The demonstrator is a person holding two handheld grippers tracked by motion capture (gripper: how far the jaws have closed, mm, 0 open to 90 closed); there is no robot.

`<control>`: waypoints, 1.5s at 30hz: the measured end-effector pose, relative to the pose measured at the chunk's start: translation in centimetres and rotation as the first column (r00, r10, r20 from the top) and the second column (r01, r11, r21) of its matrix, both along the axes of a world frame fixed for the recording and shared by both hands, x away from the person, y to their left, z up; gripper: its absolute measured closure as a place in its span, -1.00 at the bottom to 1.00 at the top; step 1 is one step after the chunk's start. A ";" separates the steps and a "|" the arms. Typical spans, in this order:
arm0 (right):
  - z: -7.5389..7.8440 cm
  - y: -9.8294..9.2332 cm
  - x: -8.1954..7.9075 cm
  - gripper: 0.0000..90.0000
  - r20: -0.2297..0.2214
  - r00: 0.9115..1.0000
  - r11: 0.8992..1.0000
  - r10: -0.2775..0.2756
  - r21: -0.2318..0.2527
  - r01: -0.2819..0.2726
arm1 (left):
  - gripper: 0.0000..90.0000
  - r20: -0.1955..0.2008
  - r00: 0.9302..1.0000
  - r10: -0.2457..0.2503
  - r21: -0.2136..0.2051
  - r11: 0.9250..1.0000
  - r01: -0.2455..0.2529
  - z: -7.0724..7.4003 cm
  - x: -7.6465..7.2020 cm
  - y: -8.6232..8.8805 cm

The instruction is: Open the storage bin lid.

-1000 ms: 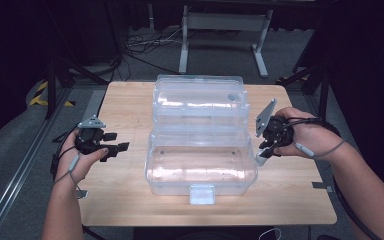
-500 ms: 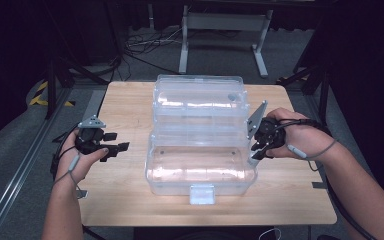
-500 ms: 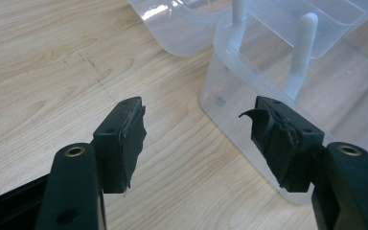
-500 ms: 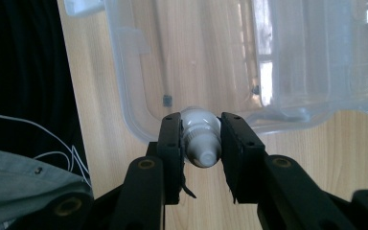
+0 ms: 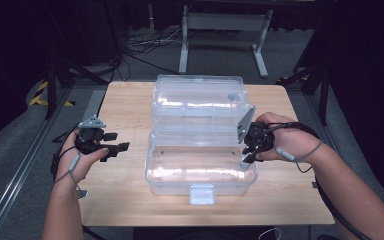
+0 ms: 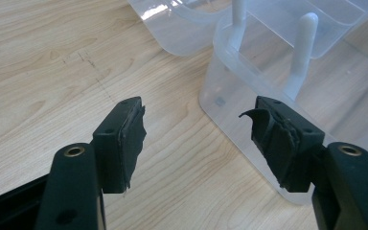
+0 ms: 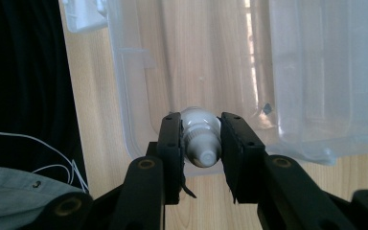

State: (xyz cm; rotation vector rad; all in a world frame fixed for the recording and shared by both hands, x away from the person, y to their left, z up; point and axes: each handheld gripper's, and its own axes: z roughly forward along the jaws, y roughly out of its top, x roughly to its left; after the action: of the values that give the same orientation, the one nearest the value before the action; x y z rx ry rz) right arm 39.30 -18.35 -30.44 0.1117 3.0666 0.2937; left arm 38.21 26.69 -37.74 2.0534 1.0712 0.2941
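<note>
Plastic fills the middle of our table (image 5: pixel 125 107): a clear box (image 5: pixel 200 172) stands open, its lid (image 5: pixel 197 97) laid back toward the far edge and a white latch (image 5: pixel 201 194) at the near wall. Our right gripper (image 5: pixel 246 159) is over the box's right rim, tips reaching in over the near right corner. In the right gripper view its jaws pinch a small white bottle (image 7: pixel 200 136) between the pads, nozzle pointing back at the camera, the box's rounded corner just beneath. Our left gripper (image 5: pixel 116 145) sits on the left side of the table, clear of the box, with bare wood between its tips and the left wall. In the left gripper view (image 6: pixel 199 139) its jaws are spread with nothing between them, and the box's near left corner lies just past the right-hand jaw. Bare wood runs along the front edge and both sides of the box.
</note>
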 end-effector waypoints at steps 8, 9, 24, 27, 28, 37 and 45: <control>-1.5 0.5 0.2 0.58 -0.011 1.000 1.000 0.009 -0.007 -0.009 | -0.19 -0.001 1.000 -0.001 0.001 1.000 0.001 0.0 0.0 0.0; -1.8 0.6 0.3 0.58 -0.013 1.000 1.000 0.010 -0.009 -0.010 | -0.19 -0.001 1.000 -0.002 0.001 1.000 0.002 0.0 0.0 0.0; -4.7 0.9 0.5 0.58 -0.046 0.999 0.999 0.007 -0.033 -0.008 | -0.19 -0.001 1.000 -0.002 0.003 1.000 0.002 0.0 0.0 0.0; -5.2 0.9 0.5 0.58 -0.052 0.999 0.999 0.004 -0.040 -0.007 | -0.19 0.000 1.000 -0.002 0.002 1.000 0.002 0.0 0.0 0.0; -5.5 0.9 0.6 0.58 -0.058 0.998 0.999 0.008 -0.044 -0.010 | -0.19 0.000 1.000 -0.002 0.002 1.000 0.002 0.0 0.0 0.0; -7.3 0.9 0.8 0.58 -0.085 0.996 0.998 0.003 -0.059 -0.008 | -0.19 -0.002 1.000 -0.002 0.003 1.000 0.002 0.0 0.0 -0.1; -8.5 0.9 0.7 0.58 -0.103 0.995 0.997 -0.005 -0.076 -0.003 | -0.19 -0.003 1.000 -0.002 0.003 1.000 0.002 0.0 0.0 -0.1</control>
State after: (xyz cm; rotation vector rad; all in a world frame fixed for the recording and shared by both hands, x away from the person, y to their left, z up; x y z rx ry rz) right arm 40.01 -17.44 -38.90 0.1292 3.1753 0.1767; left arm 38.20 26.61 -37.79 2.0584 1.0707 0.2920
